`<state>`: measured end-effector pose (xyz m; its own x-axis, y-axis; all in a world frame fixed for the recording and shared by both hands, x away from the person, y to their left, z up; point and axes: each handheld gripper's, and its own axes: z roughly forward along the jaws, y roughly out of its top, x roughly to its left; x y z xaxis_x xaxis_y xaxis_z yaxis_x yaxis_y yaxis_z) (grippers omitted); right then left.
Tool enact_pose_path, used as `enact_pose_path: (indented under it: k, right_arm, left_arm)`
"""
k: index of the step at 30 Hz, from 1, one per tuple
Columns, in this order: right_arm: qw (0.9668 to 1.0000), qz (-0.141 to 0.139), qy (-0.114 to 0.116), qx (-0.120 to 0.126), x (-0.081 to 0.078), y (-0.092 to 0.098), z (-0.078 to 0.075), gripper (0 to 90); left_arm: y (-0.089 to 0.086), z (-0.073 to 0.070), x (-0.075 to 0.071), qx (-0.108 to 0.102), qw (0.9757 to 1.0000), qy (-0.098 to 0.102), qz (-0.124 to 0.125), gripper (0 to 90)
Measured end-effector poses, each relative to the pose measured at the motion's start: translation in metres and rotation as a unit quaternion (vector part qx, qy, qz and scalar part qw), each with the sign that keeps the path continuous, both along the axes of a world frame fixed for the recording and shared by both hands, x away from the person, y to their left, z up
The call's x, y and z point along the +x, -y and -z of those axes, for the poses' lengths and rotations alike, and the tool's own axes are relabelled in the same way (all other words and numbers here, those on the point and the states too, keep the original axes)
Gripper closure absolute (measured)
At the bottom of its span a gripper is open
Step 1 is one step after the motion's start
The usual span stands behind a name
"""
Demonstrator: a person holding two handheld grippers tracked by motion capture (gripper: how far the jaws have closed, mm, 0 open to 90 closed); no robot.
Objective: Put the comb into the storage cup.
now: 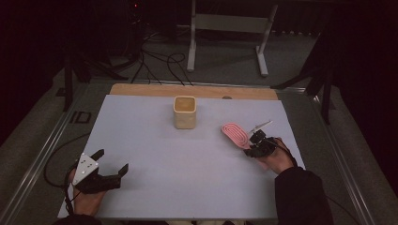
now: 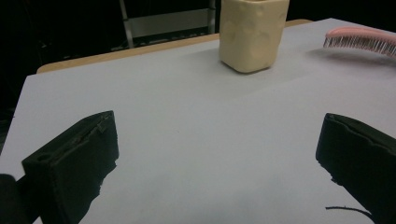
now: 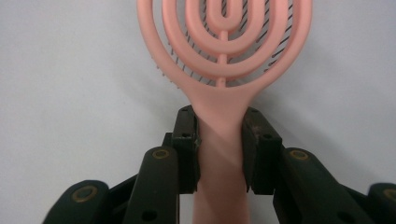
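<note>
High view: the right gripper (image 1: 256,140), right of centre, is clamped on the handle of a pink hairbrush (image 1: 235,134); the cream cup (image 1: 184,112) stands upper centre, well apart. The left gripper (image 1: 111,161), lower left, hangs apart and empty. Left gripper view: the cup sits top centre, the brush's bristles upper right (seemingly raised off the mat). Right gripper view: both pads squeeze the handle, so I judge the pick-up done, the carry to the cup left.
</note>
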<state>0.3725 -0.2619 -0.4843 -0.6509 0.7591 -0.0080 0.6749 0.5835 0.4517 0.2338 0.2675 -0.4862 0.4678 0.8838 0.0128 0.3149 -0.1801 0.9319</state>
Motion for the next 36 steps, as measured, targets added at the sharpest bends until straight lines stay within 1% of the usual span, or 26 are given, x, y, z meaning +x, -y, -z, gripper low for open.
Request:
enact_pose_path:
  k: [4,9,14,16,20,22,24,28,33,36]
  right_arm:
    - [0.9997,0.005,0.022,0.012,-0.004,-0.001,-0.005,69.9]
    - [0.9983,0.014,0.051,0.025,-0.009,-0.002,-0.010,69.9]
    - [0.9952,0.026,0.076,0.056,-0.015,-0.003,-0.015,69.9]
    - [0.9941,0.028,0.085,0.062,-0.018,-0.004,-0.016,69.9]
    - [0.9911,0.031,0.108,0.071,-0.023,-0.007,-0.020,69.9]
    - [0.9891,0.033,0.118,0.081,-0.026,-0.009,-0.020,69.9]
    - [0.9870,0.035,0.131,0.086,-0.030,-0.012,-0.020,69.9]
    - [0.9836,0.036,0.150,0.093,-0.038,-0.015,-0.018,69.9]
    - [0.9786,0.041,0.165,0.115,-0.047,-0.016,-0.018,69.9]
    - [0.9774,0.040,0.173,0.116,-0.049,-0.017,-0.020,69.9]
  left_arm:
    - [0.000,0.000,0.000,0.001,1.0000,-0.001,-0.001,0.0]
    - [0.000,0.000,0.000,0.000,1.0000,-0.001,-0.001,0.0]
    - [0.000,0.000,0.000,0.001,1.0000,-0.002,-0.001,0.0]
    - [0.000,0.000,0.000,0.003,1.0000,-0.003,-0.001,0.0]
    - [0.000,0.000,0.000,0.003,1.0000,-0.003,-0.002,0.0]
    - [0.000,0.000,0.000,0.003,1.0000,-0.004,-0.002,0.0]
    - [0.001,0.000,0.000,0.003,1.0000,-0.004,-0.002,0.0]
    - [0.001,0.001,0.000,0.004,1.0000,-0.005,-0.002,0.0]
    - [0.002,0.001,0.000,0.005,1.0000,-0.007,-0.003,0.0]
    - [0.002,0.001,0.000,0.006,0.9999,-0.007,-0.002,0.0]
